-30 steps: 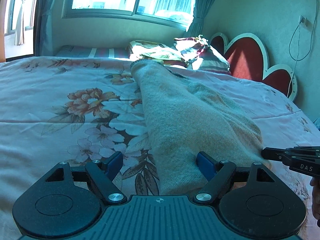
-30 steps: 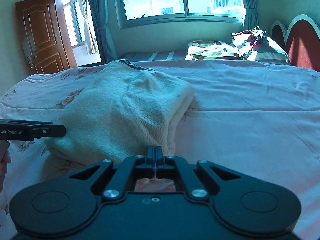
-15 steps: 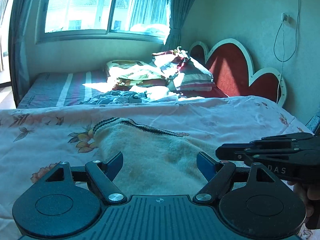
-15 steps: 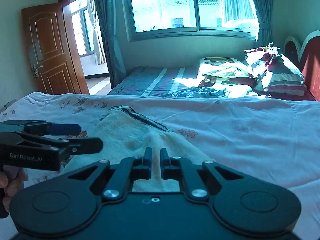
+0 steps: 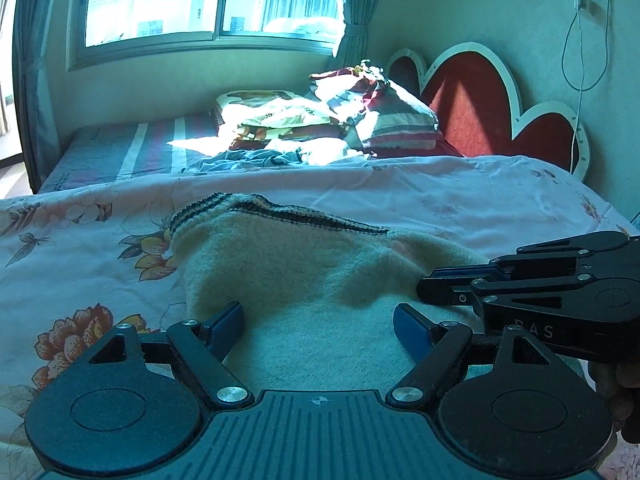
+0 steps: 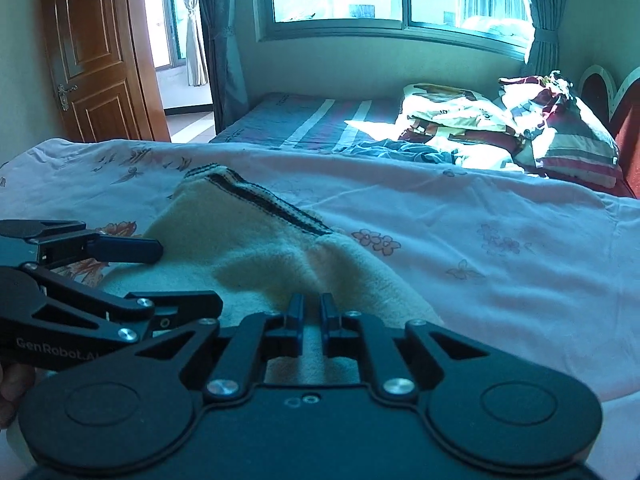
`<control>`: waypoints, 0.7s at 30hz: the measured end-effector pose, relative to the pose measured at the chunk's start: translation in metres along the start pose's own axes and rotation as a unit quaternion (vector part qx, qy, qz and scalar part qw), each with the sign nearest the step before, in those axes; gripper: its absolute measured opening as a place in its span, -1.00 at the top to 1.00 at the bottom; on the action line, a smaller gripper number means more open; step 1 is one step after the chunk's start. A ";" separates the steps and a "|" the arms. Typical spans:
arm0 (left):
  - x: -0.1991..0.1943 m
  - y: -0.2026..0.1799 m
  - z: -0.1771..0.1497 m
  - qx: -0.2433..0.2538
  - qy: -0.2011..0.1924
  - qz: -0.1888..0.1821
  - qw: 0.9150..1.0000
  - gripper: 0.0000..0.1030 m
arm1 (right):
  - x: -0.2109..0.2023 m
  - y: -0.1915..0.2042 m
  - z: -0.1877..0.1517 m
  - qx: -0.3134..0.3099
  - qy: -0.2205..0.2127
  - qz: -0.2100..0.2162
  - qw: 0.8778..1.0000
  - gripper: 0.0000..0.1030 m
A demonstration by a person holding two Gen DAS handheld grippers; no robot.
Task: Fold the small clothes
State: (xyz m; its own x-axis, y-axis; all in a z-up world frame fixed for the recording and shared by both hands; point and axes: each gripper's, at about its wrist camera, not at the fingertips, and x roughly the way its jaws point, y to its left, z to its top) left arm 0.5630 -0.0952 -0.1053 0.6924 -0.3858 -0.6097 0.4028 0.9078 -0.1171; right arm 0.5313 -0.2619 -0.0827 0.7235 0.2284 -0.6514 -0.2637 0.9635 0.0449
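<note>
cream knit sweater (image 5: 304, 280) lies folded on the pink floral bedspread (image 5: 80, 248), dead centre in the left wrist view, dark-striped band (image 5: 280, 210) at its 12 o'clock edge

left gripper (image 5: 318, 322) spread wide, blue pads either side of the cream knit, nothing pinched; whether the pads brush the fabric or float just above it can't be told

right gripper (image 6: 311, 312) at 6 o'clock in its own view, jaws opening, small gap between the pads, cream fabric shows through the gap but the pads don't look to be pressing it; in the left view it comes in from 3 o'clock, tips over the sweater's right side

handling, my read: soft, thick, fuzzy knit, light, floppy, no stiffness, so it will sag and drag if lifted by one point. Grippy surface, unlikely to slip from the pads. Not fragile, though loose yarn could snag. Best hold looks like two corners of one edge, one per gripper: the near hem corners, or the striped band ends at 11 and 1 o'clock. Pinch all layers together or the fold opens

hidden / unclear: near edge of sweater is cut off behind both gripper bodies, so its hem and layer count can't be seen. Sleeves not visible, tucked or under. Strong teal cast, true colour uncertain. Only a bit of a hand (image 5: 616, 384) shows at 4 o'clock
</note>
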 end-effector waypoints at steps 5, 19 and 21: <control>-0.004 -0.003 -0.007 0.013 0.011 0.012 1.000 -0.58 | -0.010 0.008 -0.007 -0.019 0.006 0.004 1.000 0.67; -0.048 -0.015 -0.017 0.036 -0.003 0.019 0.999 -0.58 | -0.044 0.015 -0.023 -0.003 0.000 -0.013 1.000 0.63; -0.064 -0.012 -0.022 0.027 -0.013 0.015 0.999 -0.58 | -0.061 0.016 -0.025 -0.003 -0.018 -0.013 1.000 0.63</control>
State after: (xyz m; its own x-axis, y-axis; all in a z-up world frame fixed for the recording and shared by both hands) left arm 0.5007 -0.0782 -0.0824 0.7190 -0.3635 -0.5924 0.4135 0.9088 -0.0557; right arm 0.4670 -0.2634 -0.0607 0.7526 0.2078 -0.6249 -0.2479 0.9685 0.0235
